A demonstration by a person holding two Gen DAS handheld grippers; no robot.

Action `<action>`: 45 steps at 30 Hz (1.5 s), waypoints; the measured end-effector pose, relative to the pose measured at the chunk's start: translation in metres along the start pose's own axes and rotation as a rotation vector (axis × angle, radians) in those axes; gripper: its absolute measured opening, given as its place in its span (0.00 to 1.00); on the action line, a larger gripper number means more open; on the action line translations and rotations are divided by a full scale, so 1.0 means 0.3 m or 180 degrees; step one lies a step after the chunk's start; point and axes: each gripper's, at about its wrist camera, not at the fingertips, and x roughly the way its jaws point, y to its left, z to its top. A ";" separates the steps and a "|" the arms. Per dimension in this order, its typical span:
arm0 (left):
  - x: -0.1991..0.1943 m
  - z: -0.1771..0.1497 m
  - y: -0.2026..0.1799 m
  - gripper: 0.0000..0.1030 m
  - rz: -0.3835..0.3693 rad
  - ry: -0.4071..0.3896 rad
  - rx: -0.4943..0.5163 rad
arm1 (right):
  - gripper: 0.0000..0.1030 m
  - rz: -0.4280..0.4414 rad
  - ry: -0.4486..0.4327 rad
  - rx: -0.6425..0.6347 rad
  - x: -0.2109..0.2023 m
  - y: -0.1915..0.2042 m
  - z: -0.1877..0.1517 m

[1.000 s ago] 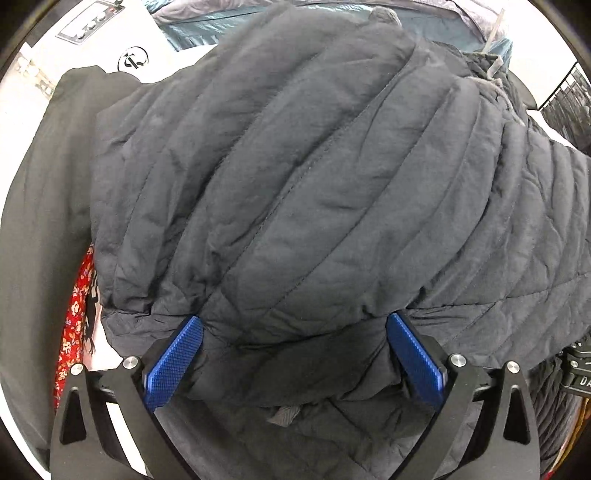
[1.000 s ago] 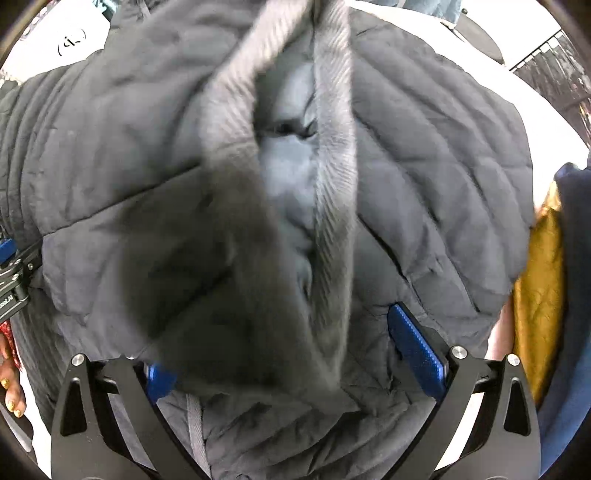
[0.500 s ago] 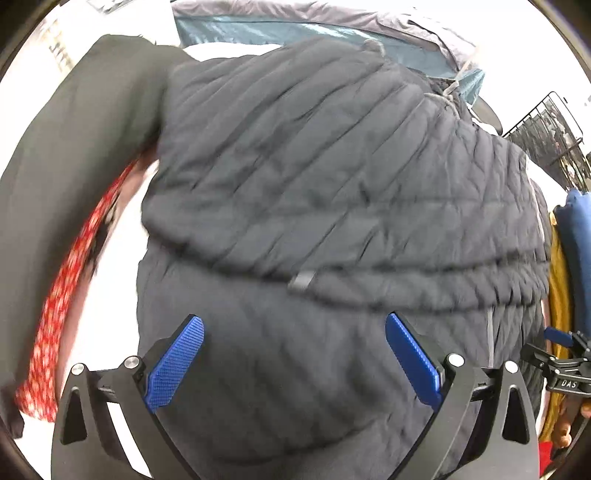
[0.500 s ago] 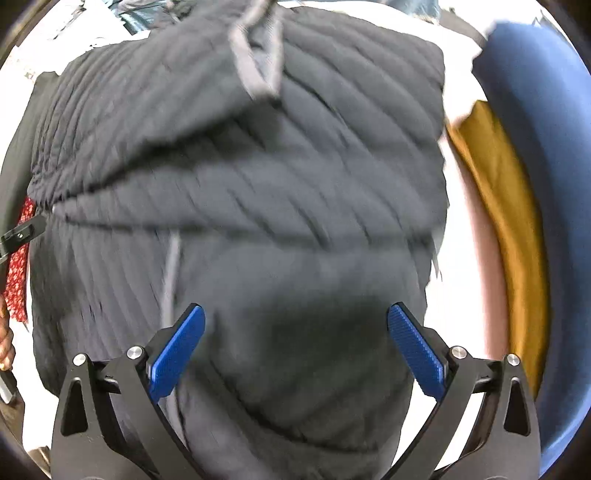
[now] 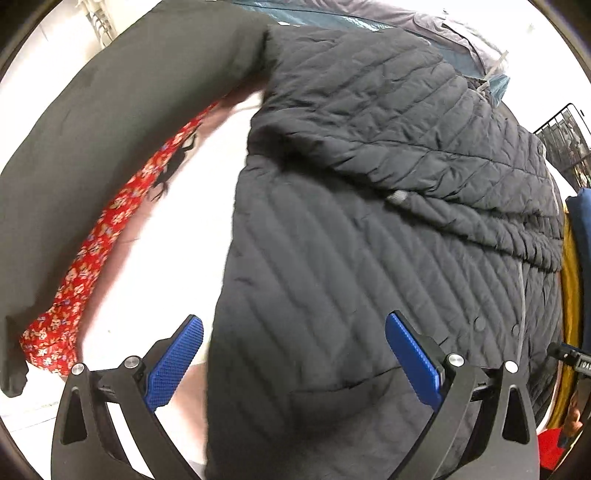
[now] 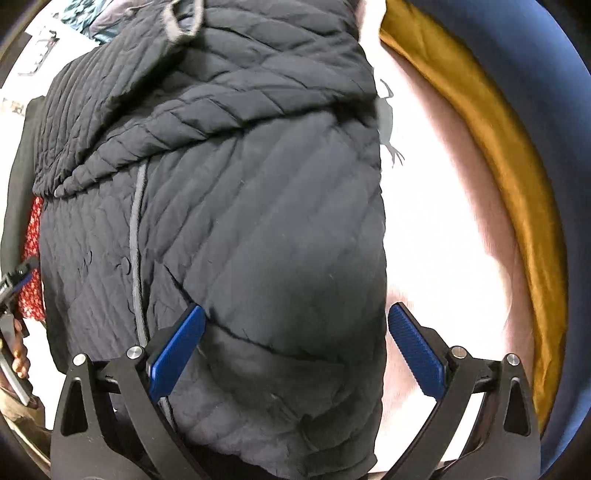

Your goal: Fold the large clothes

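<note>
Quilted jacket [image 5: 369, 258] lies on the desk [image 5: 155, 266], top folded down. Left claw [image 5: 293, 360] and right claw [image 6: 295, 349] released above hem; next grip both hem corners evenly.

- A bright white bench surface [image 5: 155, 258] carries the scene; it is overexposed under strong light, so no grain or pattern shows.
- A black wire rack [image 5: 561, 136] stands beyond the bench's far right edge, in the left wrist view.
- A shiny teal and mauve padded fabric bundle [image 5: 369, 22] lies along the bench's far edge.
- A red floral cloth [image 5: 96, 258] and a plain charcoal garment [image 5: 92, 129] lie on the bench's left side.
- A mustard-yellow satin cloth [image 6: 509, 177] and a deep blue fabric [image 6: 546, 74] lie along the bench's right side.
</note>
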 end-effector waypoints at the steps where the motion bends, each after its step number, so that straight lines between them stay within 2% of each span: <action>1: 0.004 -0.008 0.024 0.94 0.0020 0.0020 -0.0012 | 0.95 0.0010 0.0009 0.0023 -0.009 -0.049 -0.004; 4: 0.011 -0.033 0.103 0.94 0.0026 0.0058 -0.0081 | 0.95 0.0055 0.0034 0.0102 -0.004 -0.127 -0.048; 5: 0.013 -0.043 0.130 0.94 -0.0013 0.0073 -0.0111 | 0.95 0.0093 0.0039 0.0134 0.018 -0.185 -0.104; 10: 0.044 -0.125 0.260 0.94 -0.0281 0.0215 -0.0304 | 0.95 0.0361 0.0084 0.0376 0.042 -0.307 -0.187; 14: 0.093 -0.211 0.282 0.94 -0.0432 0.0373 -0.0323 | 0.95 0.0536 0.0162 0.0540 0.073 -0.390 -0.254; 18: 0.113 -0.275 0.273 0.94 -0.0638 0.0454 -0.0200 | 0.95 0.0526 0.0245 0.0402 0.093 -0.411 -0.311; 19: 0.117 -0.288 0.265 0.94 -0.0743 0.0487 -0.0166 | 0.95 0.0531 0.0260 0.0361 0.076 -0.404 -0.285; 21: 0.127 -0.313 0.248 0.94 -0.0893 0.0559 -0.0107 | 0.95 0.0600 0.0308 0.0253 0.071 -0.393 -0.308; 23: 0.127 -0.329 0.238 0.94 -0.0881 0.0572 -0.0026 | 0.95 0.0682 0.0325 0.0163 0.039 -0.370 -0.307; 26: 0.116 -0.353 0.246 0.91 -0.0989 0.0594 0.0086 | 0.95 0.0622 0.0219 0.0037 0.010 -0.363 -0.339; 30: 0.101 -0.346 0.252 0.80 -0.1043 0.0612 0.0148 | 0.95 0.0649 0.0194 0.0188 0.003 -0.392 -0.385; 33: 0.096 -0.369 0.307 0.79 -0.1179 0.0626 0.0079 | 0.95 0.0646 0.0208 0.0296 -0.027 -0.486 -0.394; 34: 0.088 -0.343 0.316 0.79 -0.1201 0.0625 0.0078 | 0.95 0.0667 0.0226 0.0340 -0.028 -0.511 -0.403; 37: 0.084 -0.331 0.349 0.79 -0.1190 0.0617 0.0093 | 0.95 0.0739 0.0299 0.0361 -0.031 -0.541 -0.415; 40: 0.092 -0.319 0.288 0.69 -0.1209 0.0652 0.0183 | 0.88 0.0815 0.0387 0.0167 -0.017 -0.498 -0.435; 42: 0.097 -0.331 0.287 0.57 -0.1248 0.0691 0.0229 | 0.81 0.0846 0.0444 0.0025 0.005 -0.440 -0.447; 43: 0.104 -0.333 0.276 0.55 -0.1254 0.0709 0.0236 | 0.79 0.0844 0.0462 -0.0026 0.008 -0.434 -0.458; 44: 0.101 -0.341 0.287 0.46 -0.1246 0.0721 0.0234 | 0.72 0.0831 0.0459 -0.0051 0.011 -0.418 -0.464; 45: 0.104 -0.343 0.292 0.36 -0.1236 0.0724 0.0233 | 0.57 0.0807 0.0444 -0.0068 0.011 -0.413 -0.467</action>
